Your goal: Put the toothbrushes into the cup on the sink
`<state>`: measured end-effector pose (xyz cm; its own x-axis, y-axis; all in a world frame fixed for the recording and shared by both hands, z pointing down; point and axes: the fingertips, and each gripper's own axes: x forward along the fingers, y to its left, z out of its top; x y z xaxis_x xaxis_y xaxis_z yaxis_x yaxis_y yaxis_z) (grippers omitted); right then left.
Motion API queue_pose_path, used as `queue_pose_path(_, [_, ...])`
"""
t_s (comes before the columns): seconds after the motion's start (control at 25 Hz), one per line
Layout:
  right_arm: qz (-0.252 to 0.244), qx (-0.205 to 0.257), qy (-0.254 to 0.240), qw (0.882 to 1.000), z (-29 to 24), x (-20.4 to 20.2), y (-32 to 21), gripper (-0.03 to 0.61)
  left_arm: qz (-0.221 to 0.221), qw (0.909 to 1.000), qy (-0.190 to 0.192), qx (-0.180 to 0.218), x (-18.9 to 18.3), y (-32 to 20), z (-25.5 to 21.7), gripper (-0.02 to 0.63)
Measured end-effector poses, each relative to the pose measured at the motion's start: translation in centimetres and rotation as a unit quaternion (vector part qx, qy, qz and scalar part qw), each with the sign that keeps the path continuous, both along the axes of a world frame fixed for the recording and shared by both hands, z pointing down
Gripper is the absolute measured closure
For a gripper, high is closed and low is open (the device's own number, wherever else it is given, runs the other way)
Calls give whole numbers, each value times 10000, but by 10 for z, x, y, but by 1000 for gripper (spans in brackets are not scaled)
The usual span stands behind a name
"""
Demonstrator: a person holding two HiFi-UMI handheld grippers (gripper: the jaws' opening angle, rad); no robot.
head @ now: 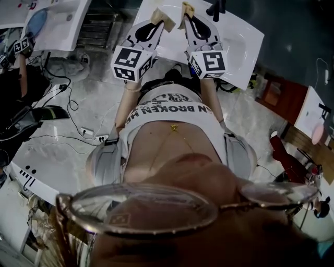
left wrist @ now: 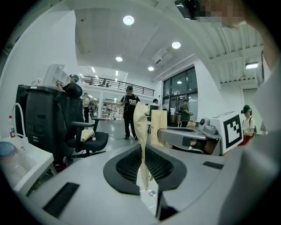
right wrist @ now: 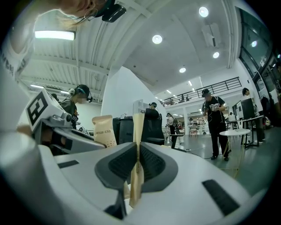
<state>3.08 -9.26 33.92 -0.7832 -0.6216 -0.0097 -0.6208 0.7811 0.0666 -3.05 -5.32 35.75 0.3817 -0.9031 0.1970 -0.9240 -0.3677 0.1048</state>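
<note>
Looking steeply down from the head camera, I see my two grippers side by side at the top centre of the frame. Their tips show against a white sink (head: 245, 41), and a black faucet (head: 216, 8) stands at the sink's top edge.

The left gripper (head: 159, 26) is clamped on a tan paper packet, the left packet (head: 163, 16), which sticks out past its tips. Just beside it, the right gripper (head: 190, 22) is clamped on the right packet (head: 188, 9), also tan. I cannot tell whether each packet holds a toothbrush.

A second sink (head: 62, 26) lies in the upper left corner. A pale shirt (head: 172, 130) fills the middle of the frame, and glasses (head: 156, 208) cross the bottom.

In the left gripper view, the jaws are closed. The left packet (left wrist: 140, 127) is pinched between them at frame centre, upright and slightly twisted. The right gripper (left wrist: 184, 136) shows at the right, with its marker cube (left wrist: 230, 129) and the flat face of the right packet (left wrist: 159, 125).

In the right gripper view, the jaws are likewise closed on the right packet (right wrist: 138, 132), seen edge-on as a thin upright strip at centre. At the left, the left gripper (right wrist: 66, 134) holds the left packet (right wrist: 104, 129) with its printed face towards me.

People (left wrist: 128, 112) stand in a bright hall behind.
</note>
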Motion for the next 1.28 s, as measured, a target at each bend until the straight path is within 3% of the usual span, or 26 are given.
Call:
queue_pose_path(0.12, [31,-16,-13,10000,8,8,-4,545,28,10000,-10,12,7,-5,7,581])
queue_pose_path(0.36, [216,-271,-14,9994,10,23,-63,544,241,9994,1,-258,23,-65,8,581])
queue_pose_path(0.76, [1189,-282,-167,9924,9,43,-76,543,1104,9937,-22,-196,28,-89,8,581])
queue_pose_path(1.0, [1662,-301,-234,9854,15,25,-81,543,1597,9869,-74,-199,7,-101,13,581])
queue_pose_path(1.28, [1990,-302,-180,9794,18,9,-87,543,1883,9818,-107,-201,-13,-117,17,581])
